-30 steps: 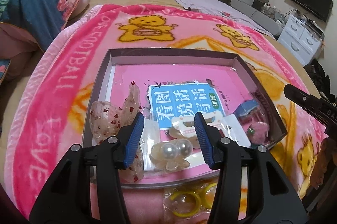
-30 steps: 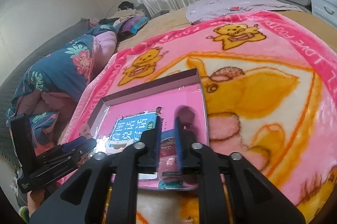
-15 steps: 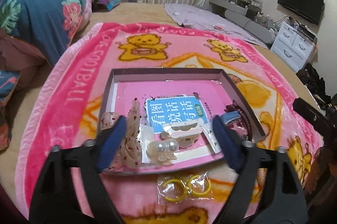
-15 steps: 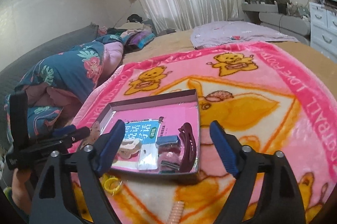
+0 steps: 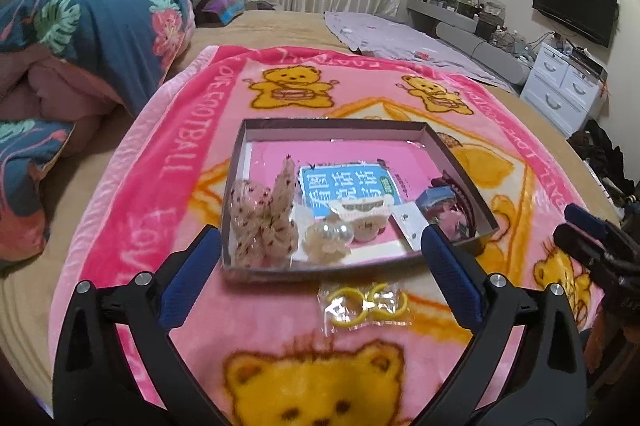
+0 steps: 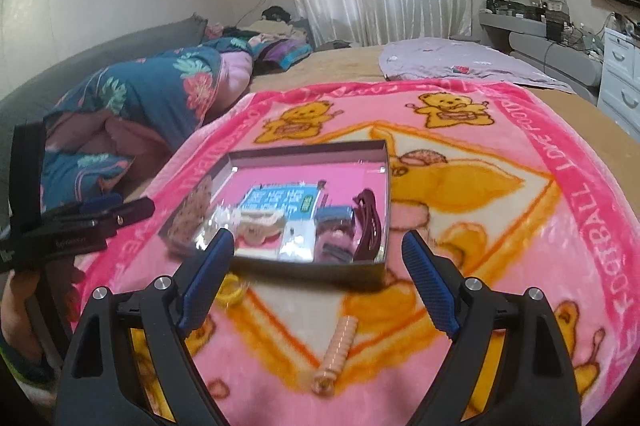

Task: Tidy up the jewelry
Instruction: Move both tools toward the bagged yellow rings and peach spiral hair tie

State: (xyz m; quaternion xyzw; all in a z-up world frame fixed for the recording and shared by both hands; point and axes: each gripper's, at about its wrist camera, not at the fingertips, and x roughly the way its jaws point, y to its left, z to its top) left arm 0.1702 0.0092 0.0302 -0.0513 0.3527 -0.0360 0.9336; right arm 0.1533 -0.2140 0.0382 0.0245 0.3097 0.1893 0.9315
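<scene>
The left hand-held gripper (image 5: pixel 320 266) is spread wide and holds nothing; a second ago its blue pads were much closer together, reaching into the tray. The right hand-held gripper (image 6: pixel 318 264) is equally wide open and empty, having earlier been nearly closed inside the tray. Nearest, on the pink teddy-bear blanket (image 5: pixel 160 185), lie a clear packet of yellow rings (image 5: pixel 366 304) and a peach spiral hair tie (image 6: pixel 336 356), both outside the tray. Beyond them sits the shallow cardboard tray (image 5: pixel 334 125), holding a speckled sheer bow (image 5: pixel 264 218), a pearl clip (image 5: pixel 330 238), a blue card (image 5: pixel 348 187) and a maroon hair claw (image 6: pixel 366 224).
</scene>
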